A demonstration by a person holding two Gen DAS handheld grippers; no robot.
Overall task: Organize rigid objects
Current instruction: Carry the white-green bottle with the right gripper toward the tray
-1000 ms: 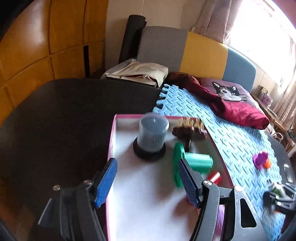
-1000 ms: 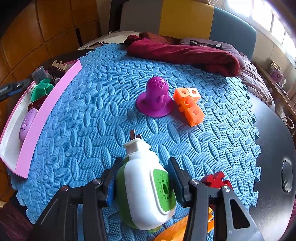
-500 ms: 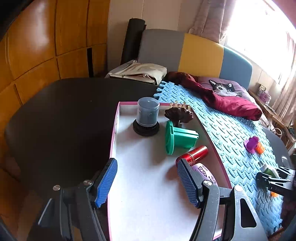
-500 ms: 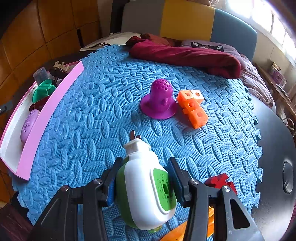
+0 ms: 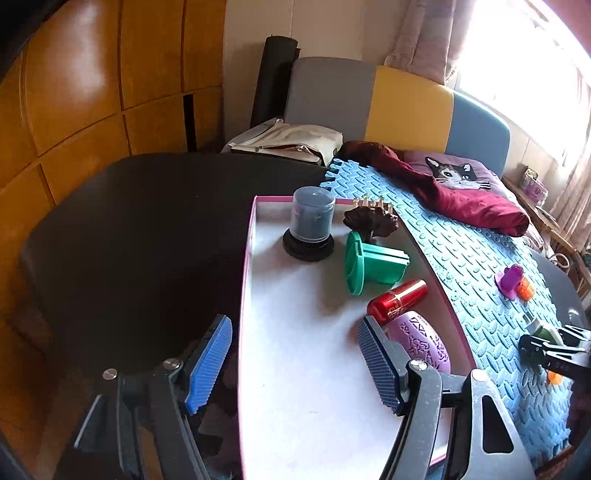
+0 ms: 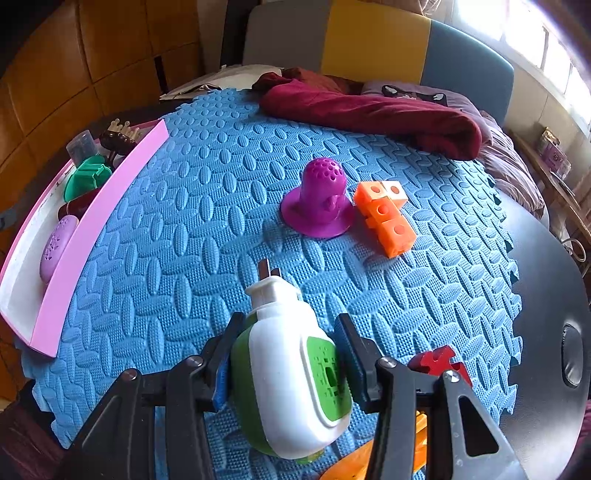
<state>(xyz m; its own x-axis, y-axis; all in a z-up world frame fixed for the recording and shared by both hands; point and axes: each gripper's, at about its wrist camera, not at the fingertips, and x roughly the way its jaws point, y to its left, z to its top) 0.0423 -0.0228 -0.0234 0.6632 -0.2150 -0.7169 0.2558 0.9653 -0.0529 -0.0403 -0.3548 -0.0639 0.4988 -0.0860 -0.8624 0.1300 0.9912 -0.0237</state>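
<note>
We see glossy white-and-green plastic on the plug-in device (image 6: 291, 373), a shiny metallic-red tube (image 5: 397, 298), matt embossed blue foam on the mat (image 6: 207, 236), soft maroon cloth (image 6: 369, 110), and ribbed blue pads (image 5: 208, 363) on the gripper.

Wood panels (image 5: 92, 92) are seen at upper left, a cream wall (image 5: 314, 29) at top centre. A grey, yellow and blue headboard (image 5: 406, 103) is set below. Bright light is admitted through a curtained window (image 5: 535, 55) at upper right.
</note>
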